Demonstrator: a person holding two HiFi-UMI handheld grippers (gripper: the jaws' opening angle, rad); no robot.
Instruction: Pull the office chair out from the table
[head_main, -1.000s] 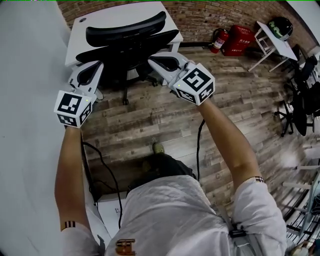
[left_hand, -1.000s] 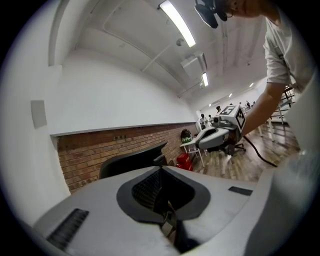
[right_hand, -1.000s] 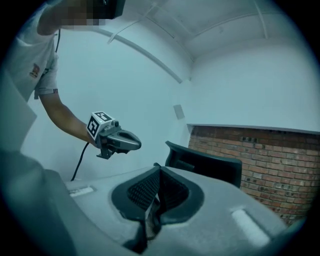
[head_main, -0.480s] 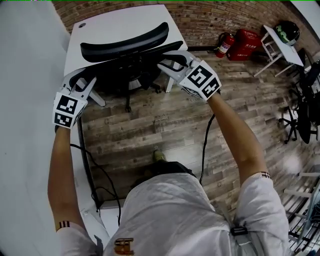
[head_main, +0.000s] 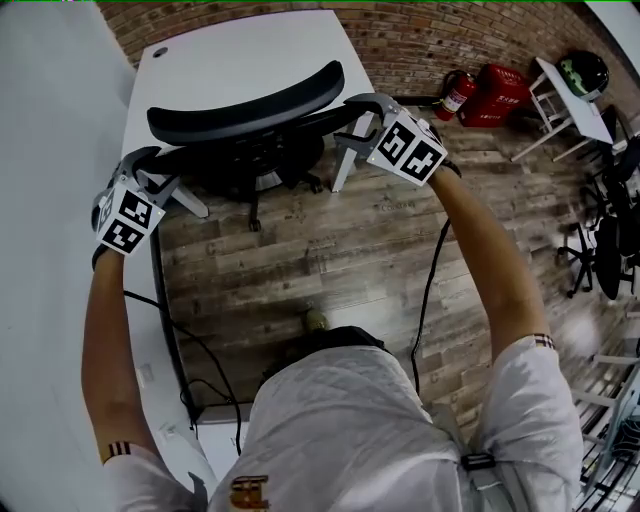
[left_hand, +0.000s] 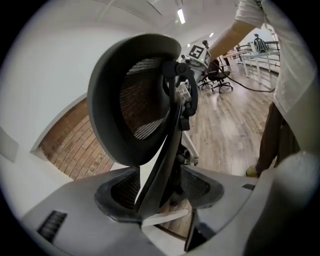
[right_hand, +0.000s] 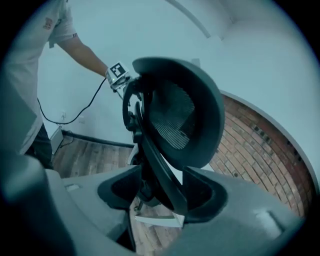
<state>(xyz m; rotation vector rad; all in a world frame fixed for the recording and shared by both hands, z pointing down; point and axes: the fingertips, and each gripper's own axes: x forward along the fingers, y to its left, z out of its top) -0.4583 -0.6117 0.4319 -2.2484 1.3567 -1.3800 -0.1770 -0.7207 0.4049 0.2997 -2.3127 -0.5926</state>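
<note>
A black mesh office chair (head_main: 245, 105) is tucked under the white table (head_main: 240, 55), its curved backrest towards me. My left gripper (head_main: 148, 165) is at the left end of the backrest frame and my right gripper (head_main: 357, 112) at the right end. In the left gripper view the backrest (left_hand: 135, 100) fills the frame, and its dark frame edge (left_hand: 167, 150) runs down between the jaws of the left gripper (left_hand: 160, 192). The right gripper (right_hand: 162, 195) straddles the frame edge (right_hand: 160, 165) the same way. Both sets of jaws have just been opening and stand wide, with gaps beside the frame.
A grey wall (head_main: 50, 100) runs close on the left. A black cable (head_main: 205, 345) trails over the wooden floor beside my foot. A fire extinguisher (head_main: 455, 92) and a red box (head_main: 497, 85) stand by the brick wall. More chairs (head_main: 610, 230) are at the right.
Both grippers moved forward and apart, from behind the chair to the two ends of its backrest frame. Their jaws went from shut to wide open around it.
</note>
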